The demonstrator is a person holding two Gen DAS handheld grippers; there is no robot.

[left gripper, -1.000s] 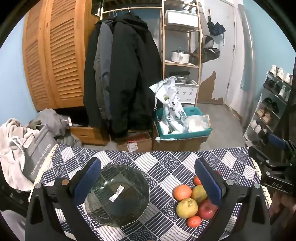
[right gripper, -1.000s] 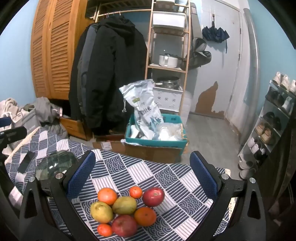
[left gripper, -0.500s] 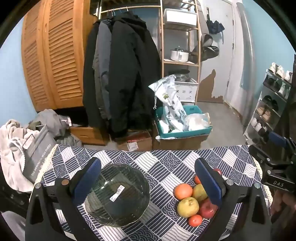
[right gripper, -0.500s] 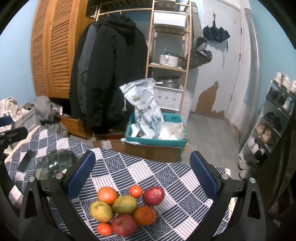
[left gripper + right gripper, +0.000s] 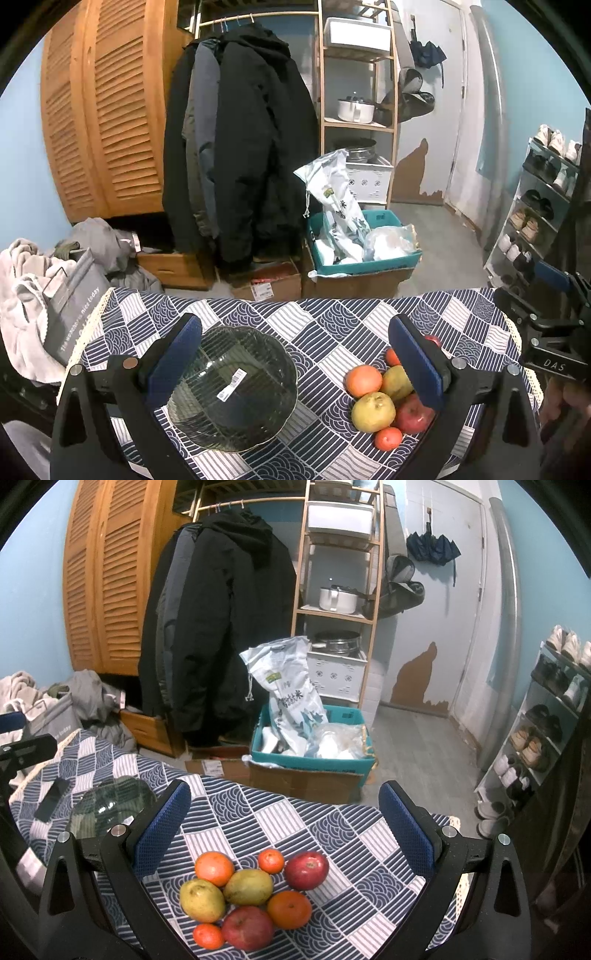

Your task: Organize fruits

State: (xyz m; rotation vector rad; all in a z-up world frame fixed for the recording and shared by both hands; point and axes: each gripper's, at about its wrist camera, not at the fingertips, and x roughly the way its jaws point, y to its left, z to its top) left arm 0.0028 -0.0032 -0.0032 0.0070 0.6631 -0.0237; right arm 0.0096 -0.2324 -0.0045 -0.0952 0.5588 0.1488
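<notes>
A cluster of fruit lies on the blue-and-white patterned tablecloth: two red apples, two yellow-green pears, oranges and small tangerines. An empty ribbed glass bowl with a white sticker sits to the left of the fruit; it also shows in the right wrist view. My left gripper is open above the bowl and the fruit's left edge. My right gripper is open, straddling the fruit from above.
A dark phone-like slab lies on the cloth left of the bowl. Beyond the table's far edge stand cardboard boxes and a teal bin, hanging coats, a shelf and a shoe rack. Clothes pile at the left.
Both views have shifted only slightly; the grippers stay open and empty, and the fruit and bowl have not moved.
</notes>
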